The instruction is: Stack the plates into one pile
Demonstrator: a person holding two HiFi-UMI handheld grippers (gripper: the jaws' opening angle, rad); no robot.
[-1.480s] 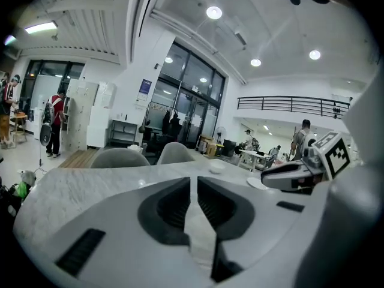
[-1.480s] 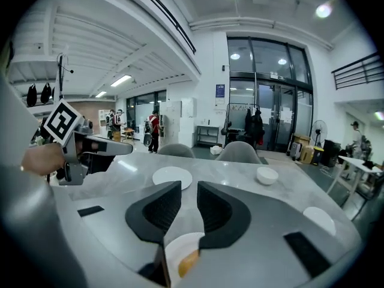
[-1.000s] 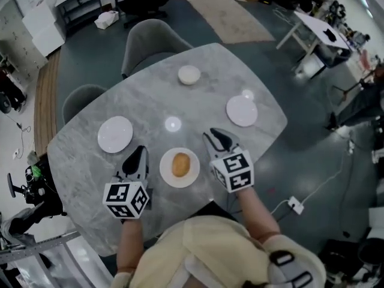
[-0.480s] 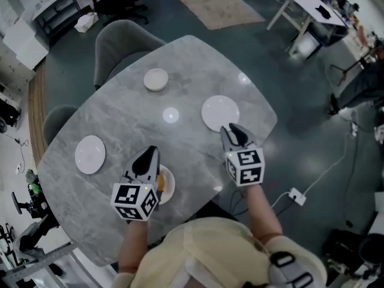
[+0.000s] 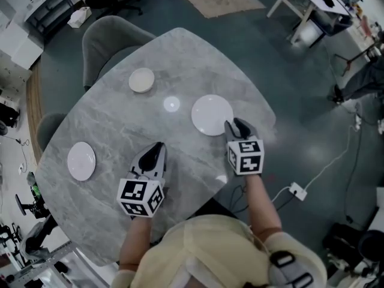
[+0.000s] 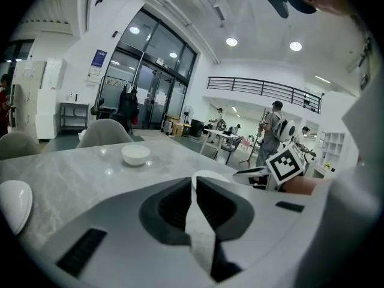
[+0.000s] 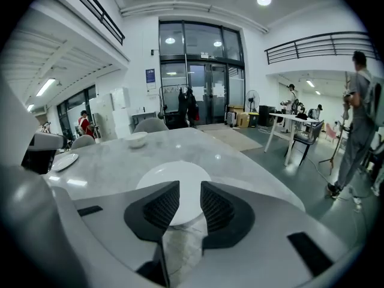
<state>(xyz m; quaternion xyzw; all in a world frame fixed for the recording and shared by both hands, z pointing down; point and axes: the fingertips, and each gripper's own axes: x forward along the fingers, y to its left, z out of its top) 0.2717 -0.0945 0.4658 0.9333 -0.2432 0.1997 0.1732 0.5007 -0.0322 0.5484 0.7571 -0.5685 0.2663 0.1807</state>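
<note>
easing the right gripper (image 5: pixel 238 126) forward, fingers apart, should take the plate (image 5: pixel 212 114) rim just ahead of them squarely, low and level; left gripper (image 5: pixel 156 150) fingers together, empty.

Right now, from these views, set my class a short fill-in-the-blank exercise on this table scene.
1. The right gripper aims its open jaws at a white ____ lying close ahead.
2. Near the table's far edge stands a small white ____.
3. ____ grey chairs stand beside the table.
Missing words: plate, bowl, two.
</note>
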